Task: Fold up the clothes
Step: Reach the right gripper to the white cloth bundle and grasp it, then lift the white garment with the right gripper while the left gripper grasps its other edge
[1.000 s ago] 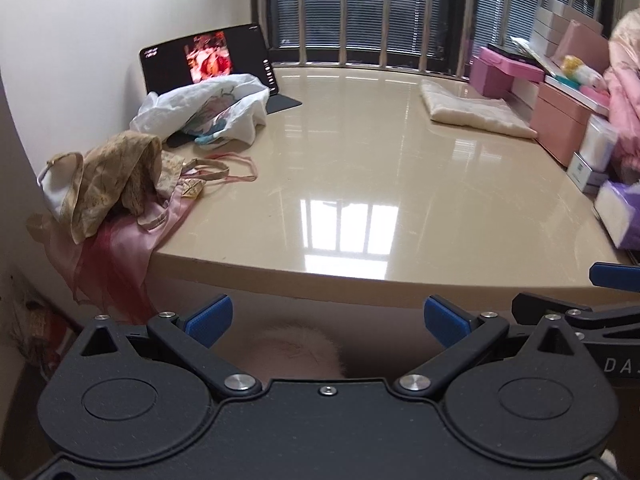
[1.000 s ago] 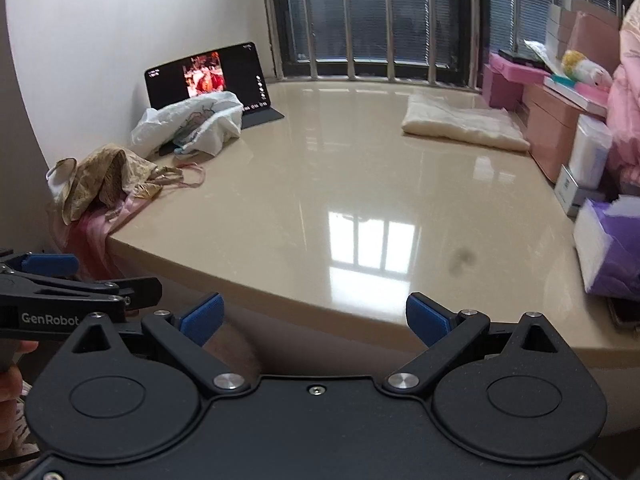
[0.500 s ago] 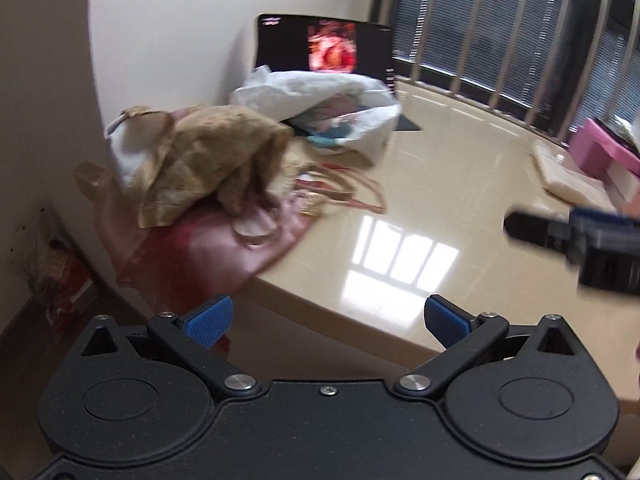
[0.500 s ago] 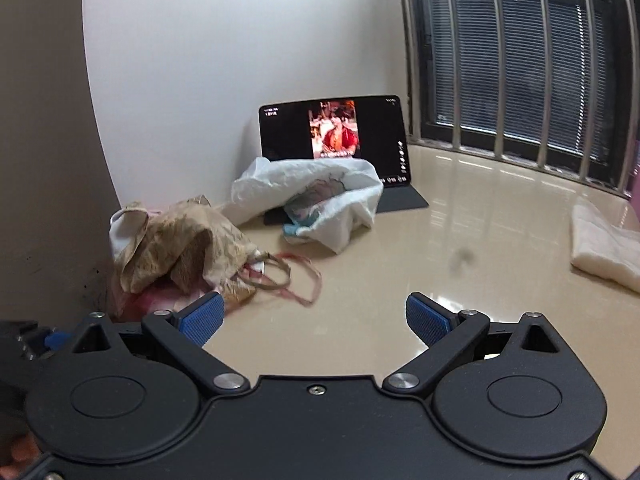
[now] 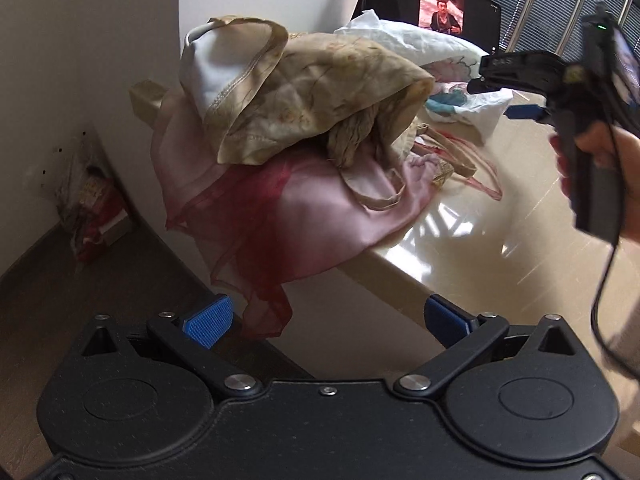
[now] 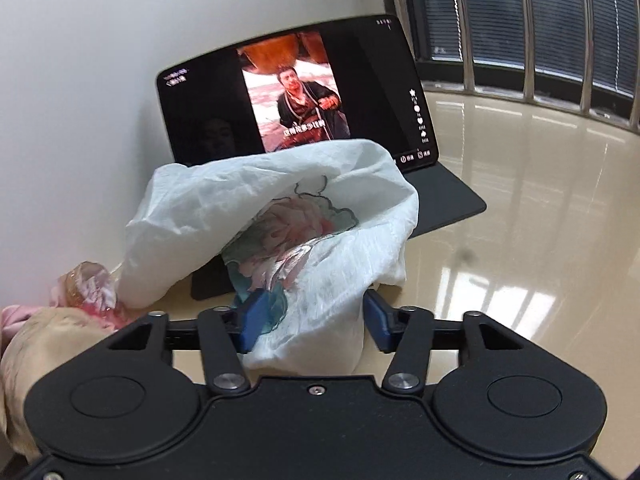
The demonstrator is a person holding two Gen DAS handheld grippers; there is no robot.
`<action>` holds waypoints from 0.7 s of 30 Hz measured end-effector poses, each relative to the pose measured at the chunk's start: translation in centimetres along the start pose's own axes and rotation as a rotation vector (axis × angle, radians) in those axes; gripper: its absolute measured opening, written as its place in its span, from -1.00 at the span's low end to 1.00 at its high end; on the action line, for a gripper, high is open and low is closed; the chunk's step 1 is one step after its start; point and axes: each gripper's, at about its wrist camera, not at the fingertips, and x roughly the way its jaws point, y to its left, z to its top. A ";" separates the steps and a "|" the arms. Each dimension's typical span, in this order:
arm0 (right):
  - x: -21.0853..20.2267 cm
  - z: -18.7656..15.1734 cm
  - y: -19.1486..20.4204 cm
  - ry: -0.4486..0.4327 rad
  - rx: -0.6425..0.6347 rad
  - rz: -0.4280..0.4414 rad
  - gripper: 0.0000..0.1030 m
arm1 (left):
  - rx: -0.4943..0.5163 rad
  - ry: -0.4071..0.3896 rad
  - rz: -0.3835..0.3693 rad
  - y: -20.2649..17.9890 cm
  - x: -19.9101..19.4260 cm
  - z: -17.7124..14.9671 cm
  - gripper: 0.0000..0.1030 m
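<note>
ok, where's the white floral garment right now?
In the right wrist view the white floral garment is bunched on the table just in front of the tablet, its near edge between the open fingers of the right gripper.

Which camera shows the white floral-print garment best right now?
The right wrist view: the crumpled white floral-print garment fills its centre, between the right hand-held gripper pads. The left wrist view shows only part of it behind the beige cloth.

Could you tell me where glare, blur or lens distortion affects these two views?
Left wrist view: window glare streaks the table, the right gripper and hand are motion-blurred, and the wall edge bows from fisheye. Right wrist view: bright reflections on the table, curved window bars, while the white garment and tablet stay fairly sharp.
</note>
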 end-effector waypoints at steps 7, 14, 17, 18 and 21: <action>1.7 -0.3 -5.0 0.004 0.299 0.261 -0.94 | -0.017 0.017 0.009 0.6 0.4 0.5 1.00; -9.5 3.5 -10.6 -0.309 0.570 0.643 -0.95 | 0.017 -0.015 -0.029 -0.5 -1.6 0.1 1.00; -17.6 5.1 -11.4 -0.444 0.481 0.714 -0.95 | 0.047 -0.034 -0.065 -1.6 -2.8 -0.2 1.00; -20.4 5.5 -11.5 -0.485 0.443 0.730 -0.95 | 0.057 -0.041 -0.077 -2.0 -3.3 -0.3 1.00; -28.5 4.8 -11.8 -0.558 0.305 0.713 -0.95 | 0.087 -0.059 -0.113 -3.2 -4.5 -0.6 1.00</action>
